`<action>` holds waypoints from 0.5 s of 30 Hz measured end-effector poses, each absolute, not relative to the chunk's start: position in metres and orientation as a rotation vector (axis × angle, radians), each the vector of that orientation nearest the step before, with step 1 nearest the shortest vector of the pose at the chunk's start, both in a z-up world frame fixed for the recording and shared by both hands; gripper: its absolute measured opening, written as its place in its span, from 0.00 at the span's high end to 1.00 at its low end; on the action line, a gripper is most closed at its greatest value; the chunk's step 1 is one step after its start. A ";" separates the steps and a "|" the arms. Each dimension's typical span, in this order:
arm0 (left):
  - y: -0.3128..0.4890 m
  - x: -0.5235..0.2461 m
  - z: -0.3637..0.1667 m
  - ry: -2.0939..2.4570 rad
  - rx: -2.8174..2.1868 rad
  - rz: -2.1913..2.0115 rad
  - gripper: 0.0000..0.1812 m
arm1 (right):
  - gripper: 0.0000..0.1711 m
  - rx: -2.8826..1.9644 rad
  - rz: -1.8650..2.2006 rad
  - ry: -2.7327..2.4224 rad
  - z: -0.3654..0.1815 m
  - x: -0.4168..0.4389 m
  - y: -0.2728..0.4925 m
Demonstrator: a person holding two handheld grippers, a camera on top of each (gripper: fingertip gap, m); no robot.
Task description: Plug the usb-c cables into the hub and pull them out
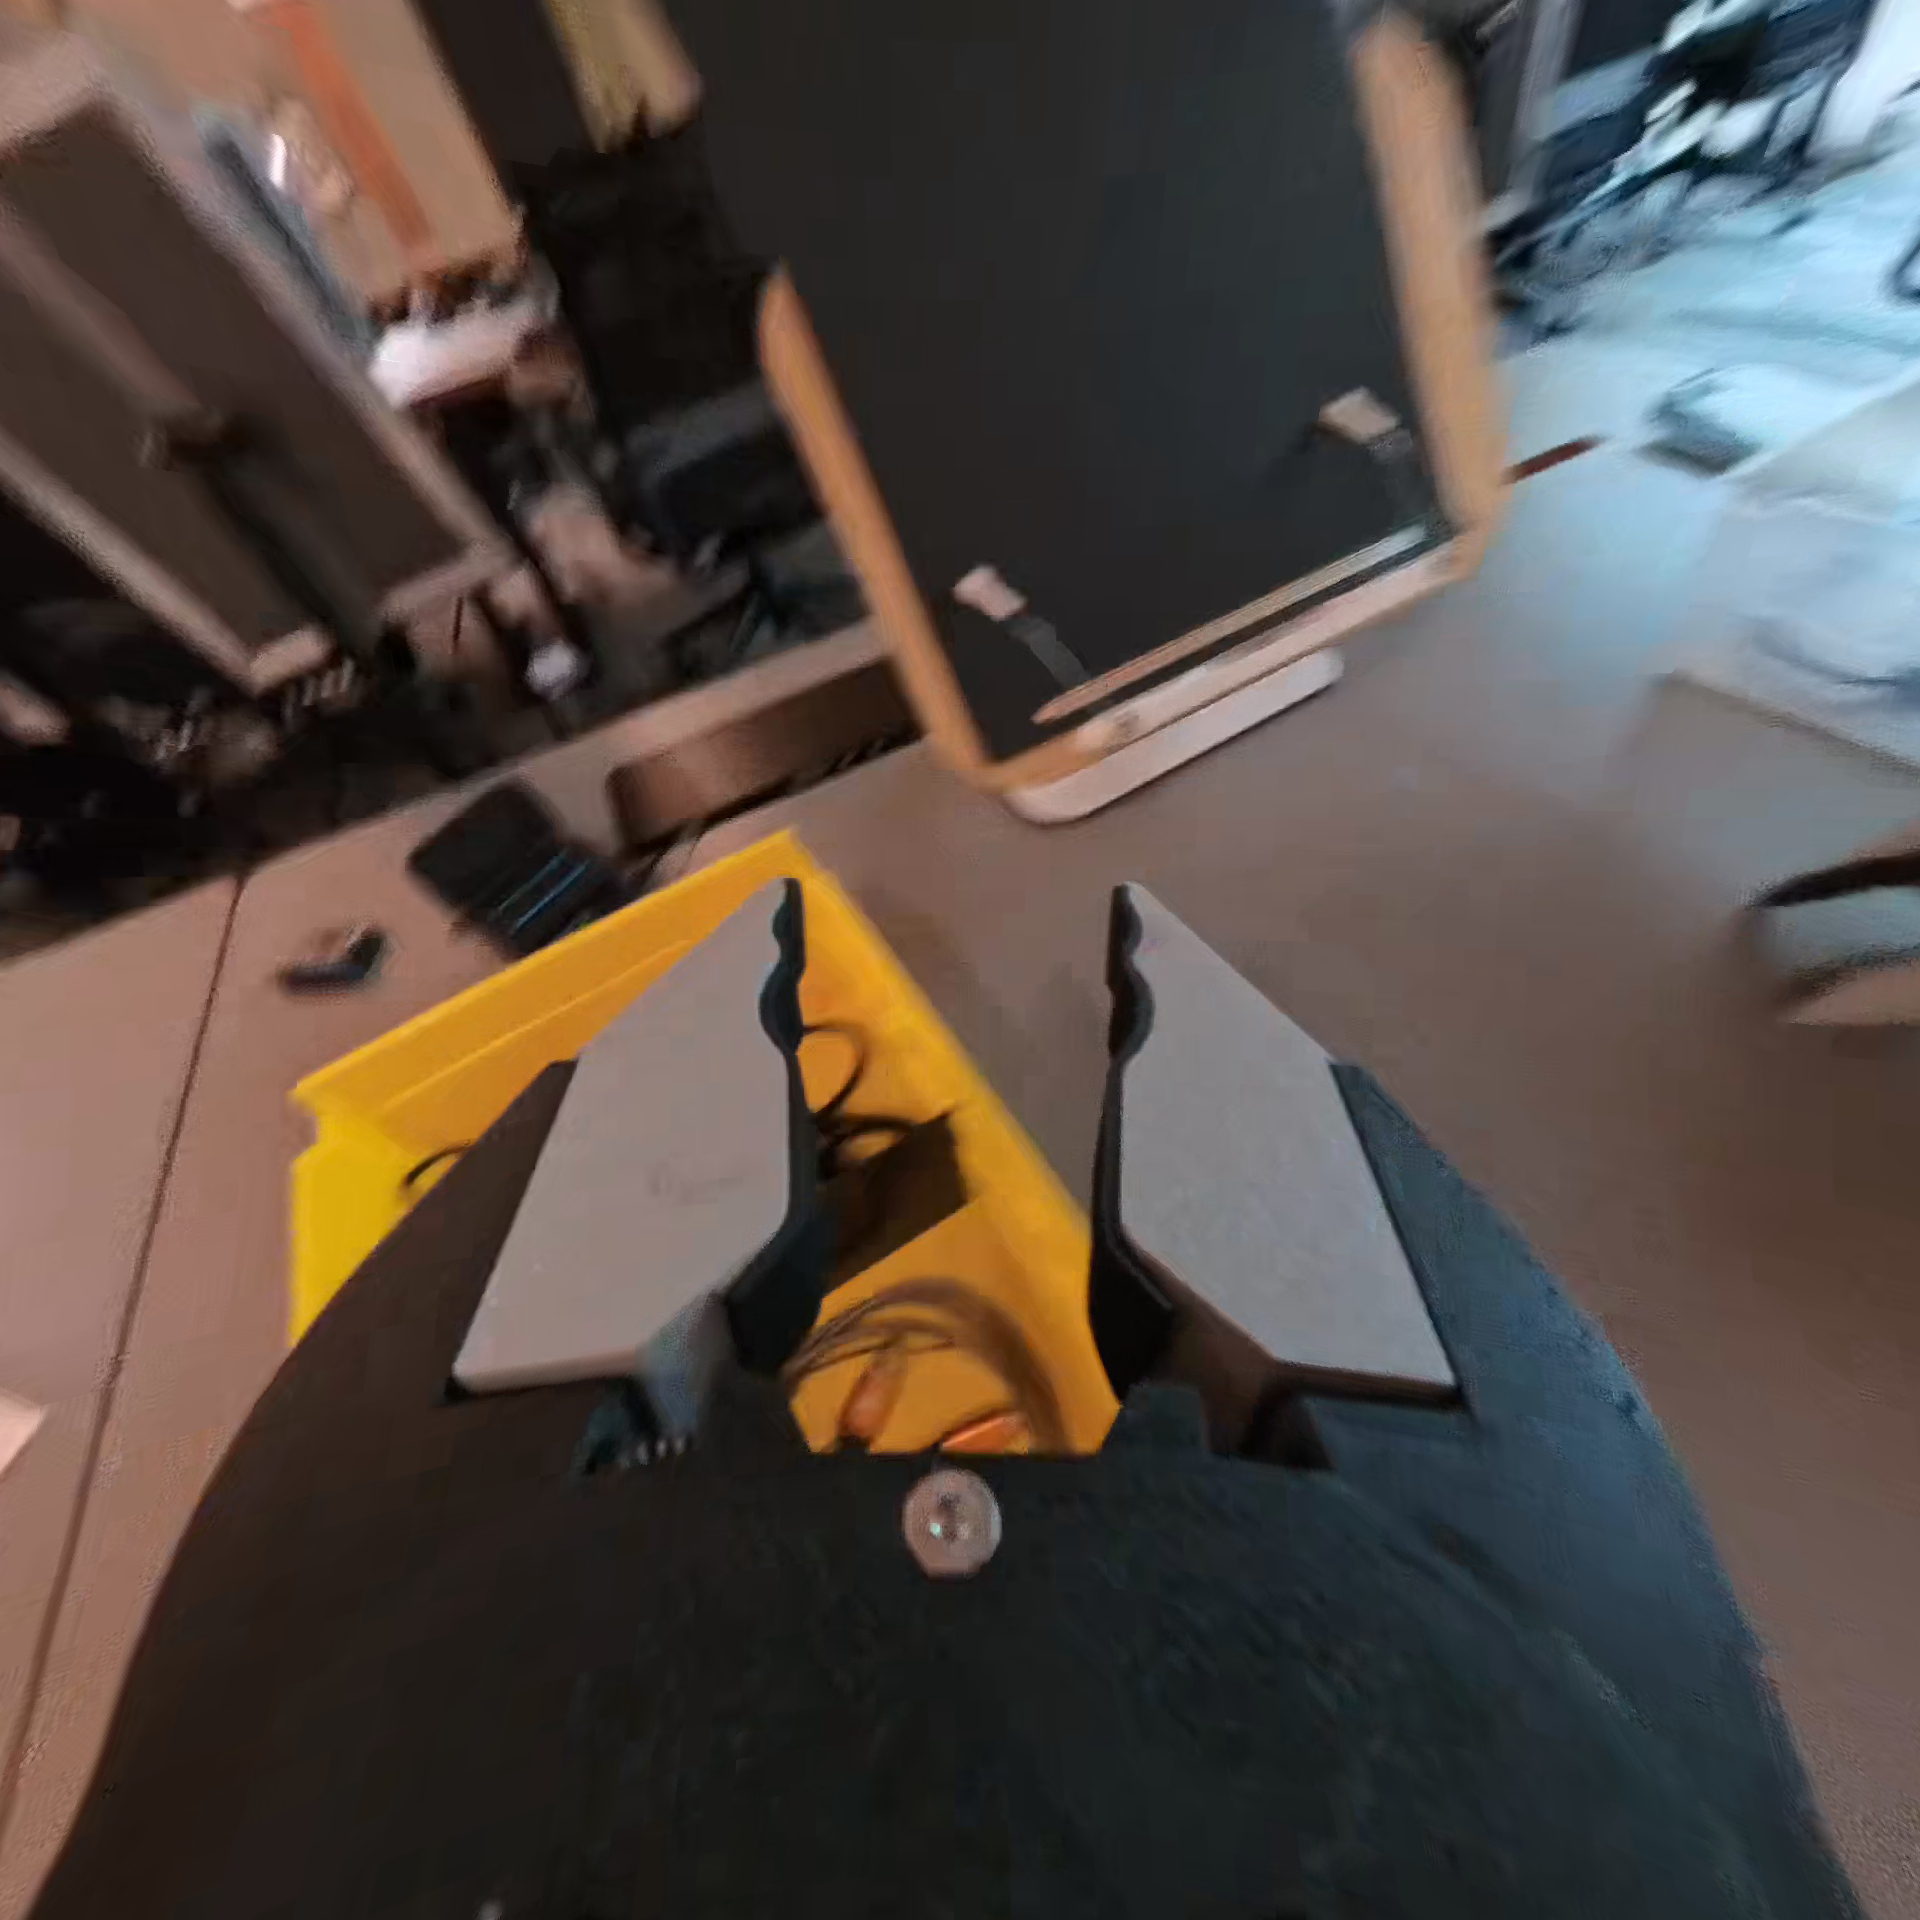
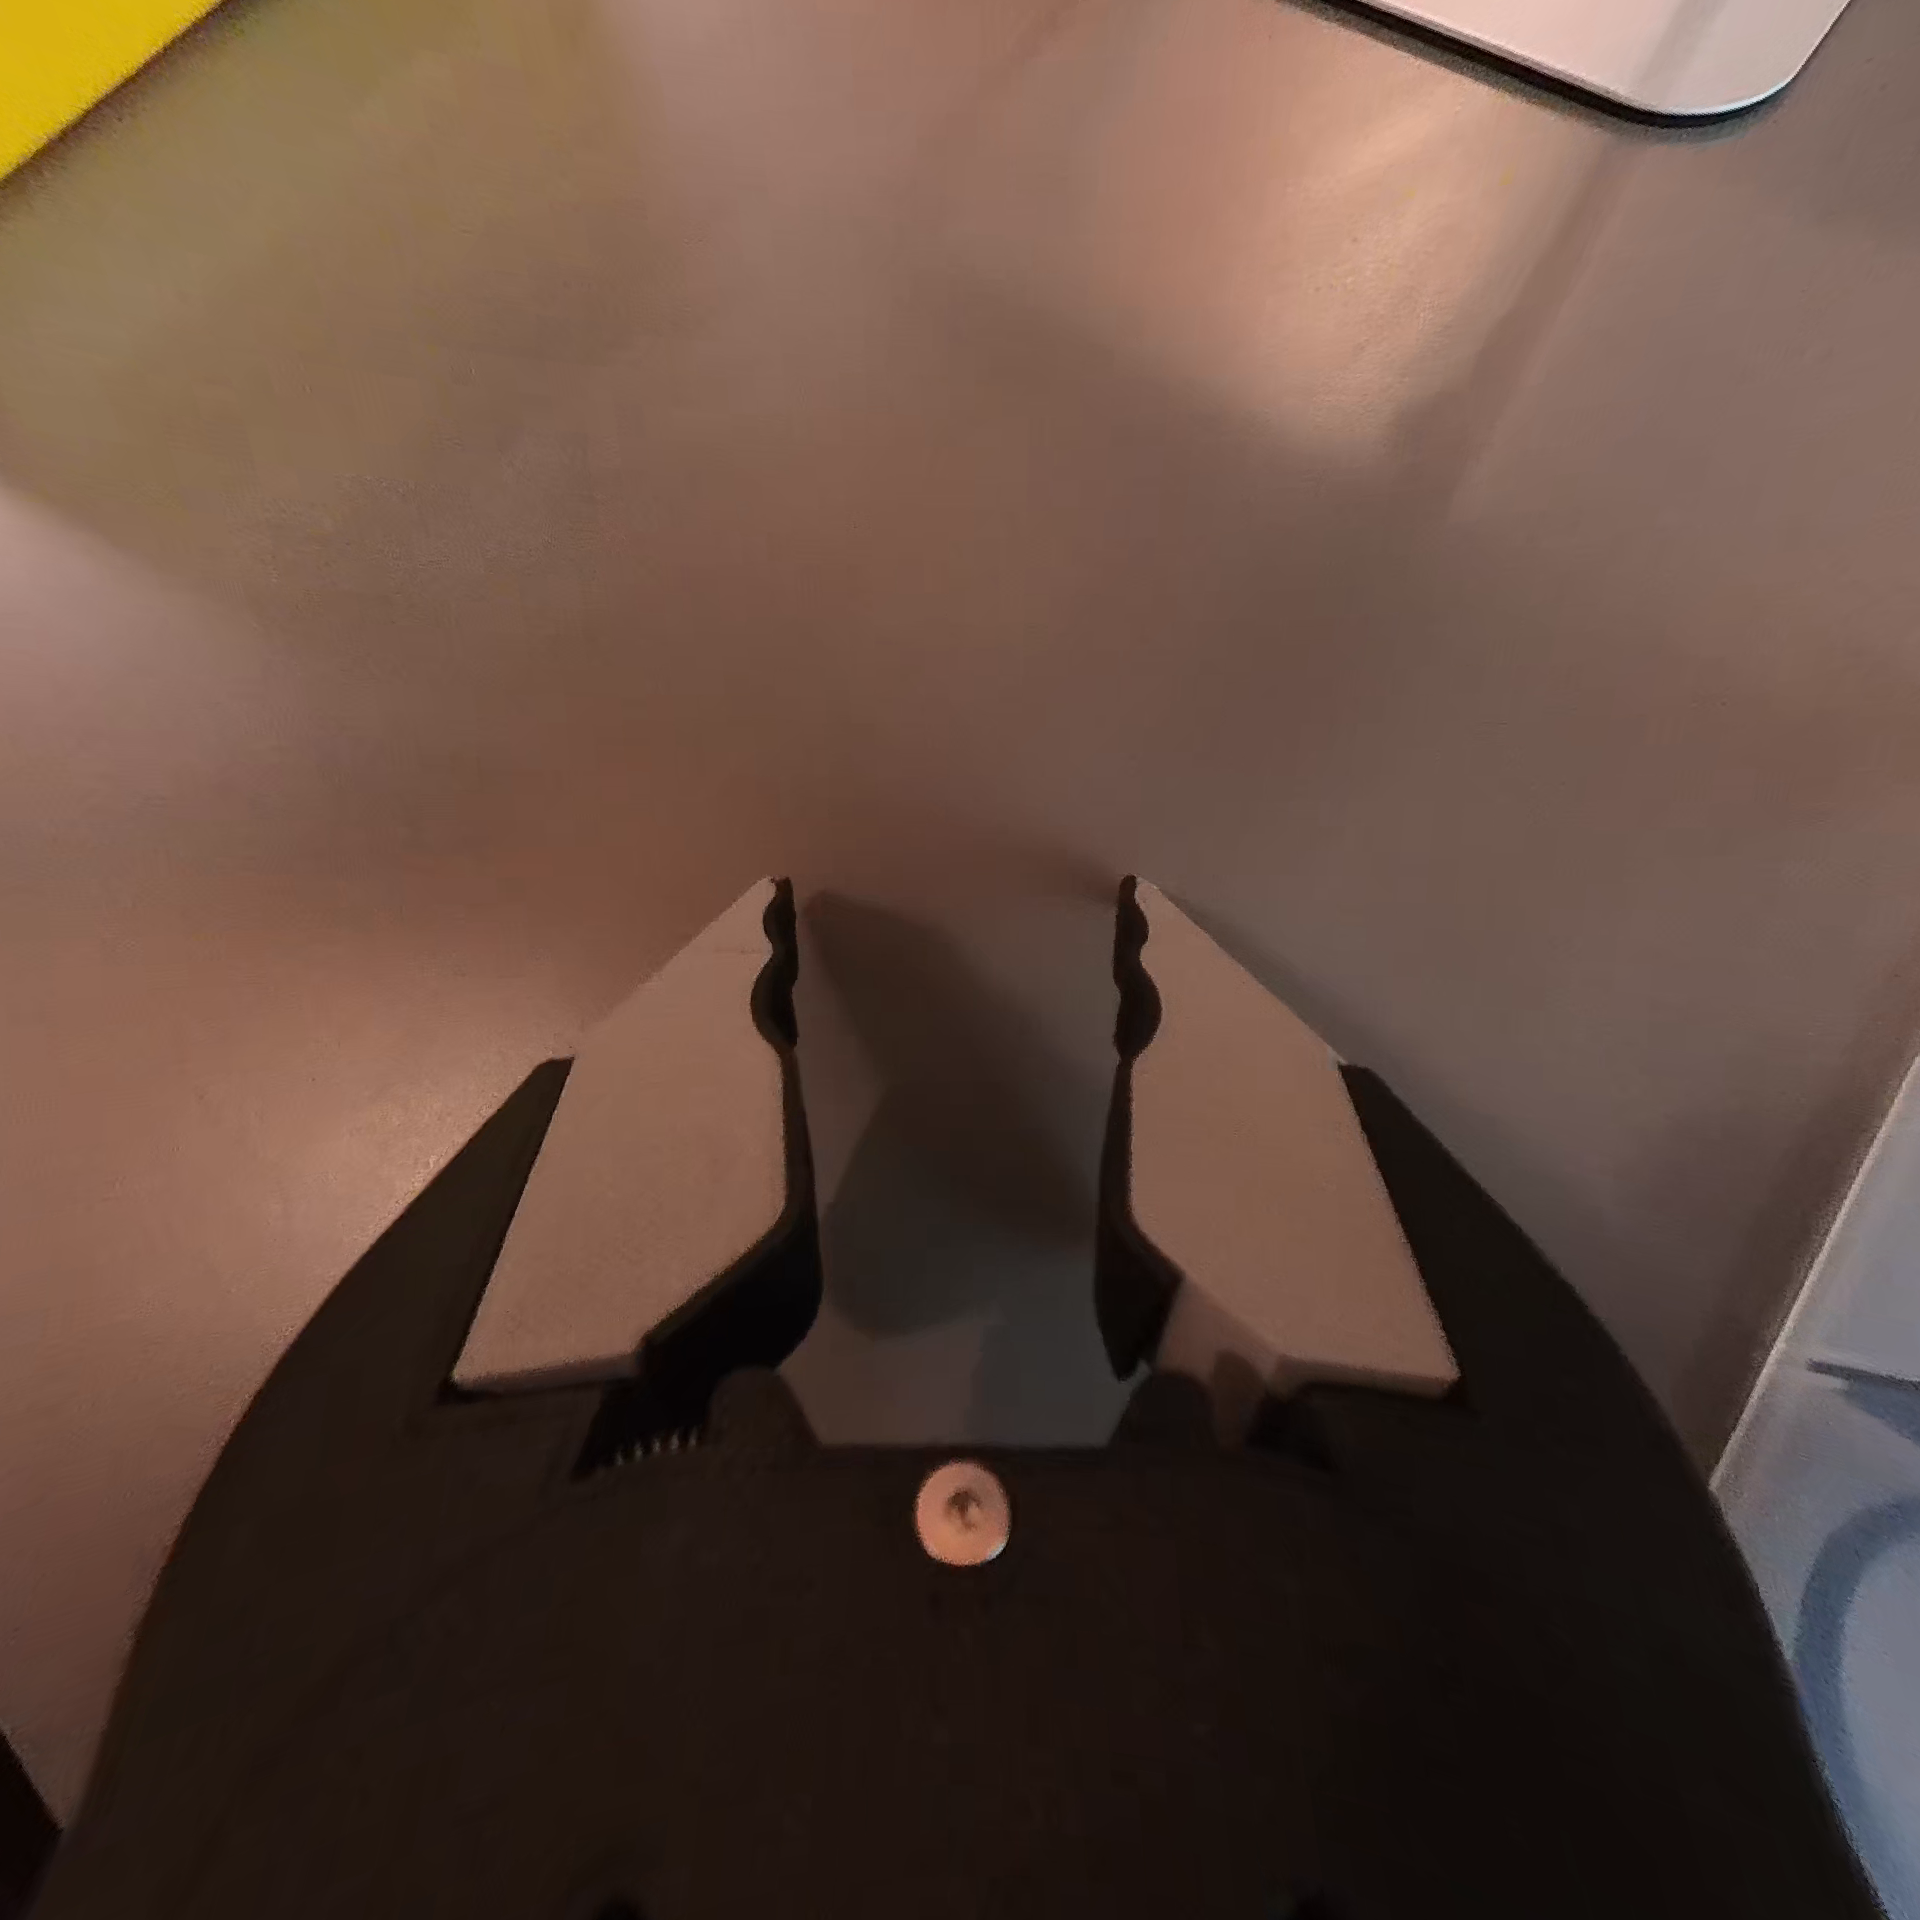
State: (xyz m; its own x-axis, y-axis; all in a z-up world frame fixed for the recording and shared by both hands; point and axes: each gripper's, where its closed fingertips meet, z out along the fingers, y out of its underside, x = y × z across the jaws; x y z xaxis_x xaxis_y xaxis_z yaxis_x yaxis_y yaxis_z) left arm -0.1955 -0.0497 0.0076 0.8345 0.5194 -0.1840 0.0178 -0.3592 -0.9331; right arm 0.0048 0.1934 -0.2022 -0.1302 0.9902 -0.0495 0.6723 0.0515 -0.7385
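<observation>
In the blurred left wrist view my left gripper [image 1: 954, 904] is open and empty, held above a yellow bin [image 1: 665, 956]. Inside the bin lie dark cables [image 1: 847, 1070] and a dark flat block [image 1: 914, 1164] that may be the hub; lower down are more thin cables [image 1: 883, 1340]. In the right wrist view my right gripper [image 2: 954, 899] is open and empty, close above the bare brown table [image 2: 935, 520]. No cable or hub shows in that view. A yellow corner of the bin [image 2: 73, 73] shows at the top left.
A monitor with a black screen and pale frame [image 1: 1091, 364] stands on a white base [image 1: 1174, 738] behind the bin; the base [image 2: 1621, 52] also shows in the right wrist view. A black device [image 1: 509, 868] and a small dark object [image 1: 332, 961] lie left of the bin. The tips of one gripper are about 40 cm away from the tips of the other. The base [image 2: 1621, 52] is about 25 cm from my right fingertips and 45 cm from my left.
</observation>
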 end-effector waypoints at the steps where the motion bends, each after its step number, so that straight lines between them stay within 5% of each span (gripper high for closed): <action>1: -0.059 -0.222 -0.001 -0.481 -1.933 0.548 0.65 | 0.65 -1.658 0.859 -1.857 -0.202 0.005 0.193; 6: -0.089 -0.309 -0.078 -0.829 -2.166 0.417 0.62 | 0.66 -1.642 0.822 -1.861 -0.203 0.005 0.194; 15: -0.090 -0.333 -0.166 -1.145 -2.424 0.028 0.51 | 0.66 -1.622 0.788 -1.871 -0.204 0.005 0.193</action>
